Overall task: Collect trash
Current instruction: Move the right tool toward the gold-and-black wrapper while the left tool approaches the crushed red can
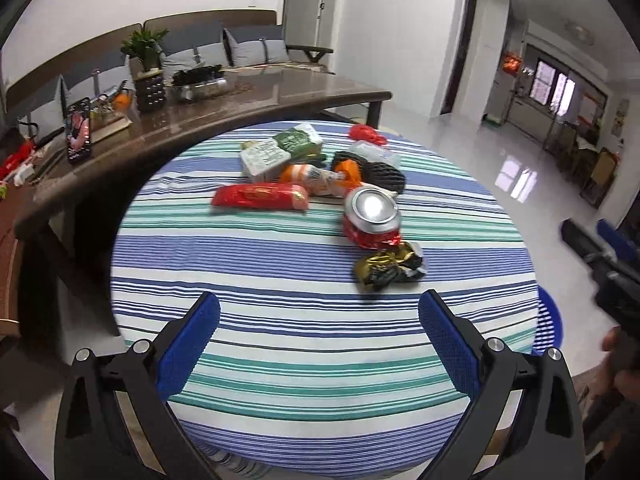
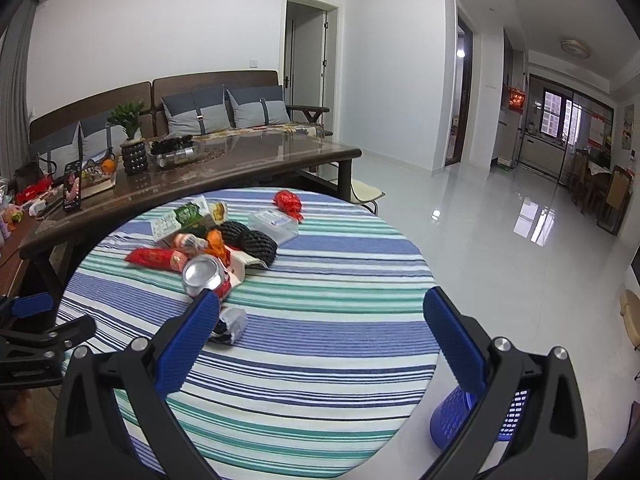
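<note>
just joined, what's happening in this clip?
A person holds a gripper in each hand over a round table with a striped cloth. Both the left gripper and the right gripper are open and hold nothing. The trash lies in a pile on the far half of the table: a crushed can, a red wrapper, a gold wrapper, cartons and black netting. A blue bin stands on the floor beside the table. Nothing has been picked up yet.

Black grippers, blue ribbed fingers (image 1: 192, 344), silver screws.
</note>
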`<action>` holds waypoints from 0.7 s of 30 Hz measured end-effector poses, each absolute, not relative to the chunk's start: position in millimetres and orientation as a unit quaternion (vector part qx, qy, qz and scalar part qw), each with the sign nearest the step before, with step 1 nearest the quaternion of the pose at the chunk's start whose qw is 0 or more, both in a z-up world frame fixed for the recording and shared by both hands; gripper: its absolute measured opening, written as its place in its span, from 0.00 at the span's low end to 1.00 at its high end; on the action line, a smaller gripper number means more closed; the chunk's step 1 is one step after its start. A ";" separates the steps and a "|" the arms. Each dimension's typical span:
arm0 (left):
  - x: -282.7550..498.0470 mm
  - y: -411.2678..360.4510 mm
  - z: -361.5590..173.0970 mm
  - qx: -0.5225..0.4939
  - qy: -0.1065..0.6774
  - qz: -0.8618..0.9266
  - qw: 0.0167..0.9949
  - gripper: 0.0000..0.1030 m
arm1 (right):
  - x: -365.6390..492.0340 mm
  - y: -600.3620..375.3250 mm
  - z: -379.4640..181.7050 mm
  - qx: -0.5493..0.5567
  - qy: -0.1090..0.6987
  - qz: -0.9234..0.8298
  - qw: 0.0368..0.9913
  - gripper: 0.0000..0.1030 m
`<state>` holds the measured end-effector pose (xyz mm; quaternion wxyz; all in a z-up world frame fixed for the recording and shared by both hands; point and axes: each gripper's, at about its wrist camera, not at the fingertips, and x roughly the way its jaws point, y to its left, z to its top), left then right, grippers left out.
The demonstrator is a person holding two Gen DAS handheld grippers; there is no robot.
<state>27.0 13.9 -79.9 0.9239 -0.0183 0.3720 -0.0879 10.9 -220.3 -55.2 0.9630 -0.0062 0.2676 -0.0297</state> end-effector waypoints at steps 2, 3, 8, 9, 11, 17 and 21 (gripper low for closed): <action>26.9 12.9 -82.9 -0.024 0.371 -0.098 0.923 0.95 | 15.3 -220.8 -68.0 -0.008 0.281 -0.029 0.959 0.96; 27.5 12.3 -83.9 -0.022 0.370 -0.098 0.924 0.95 | 16.2 -221.1 -72.8 -0.009 0.287 -0.029 0.957 0.96; 35.9 20.0 -90.6 -0.027 0.378 -0.077 0.922 0.95 | 22.5 -220.7 -96.7 -0.001 0.322 -0.020 0.946 0.96; 36.7 24.1 -91.6 -0.035 0.379 -0.075 0.922 0.95 | 23.6 -220.1 -98.8 0.000 0.326 -0.017 0.945 0.96; 38.7 33.1 -93.0 -0.047 0.379 -0.066 0.922 0.95 | 25.2 -215.8 -104.2 0.000 0.333 -0.011 0.943 0.96; 41.2 52.9 -92.7 -0.070 0.374 -0.040 0.924 0.95 | 35.9 -190.7 -105.6 0.017 0.342 0.034 0.939 0.96; 38.3 61.3 -92.2 -0.079 0.369 -0.031 0.926 0.95 | 59.2 -158.0 -105.5 0.022 0.344 0.068 0.936 0.96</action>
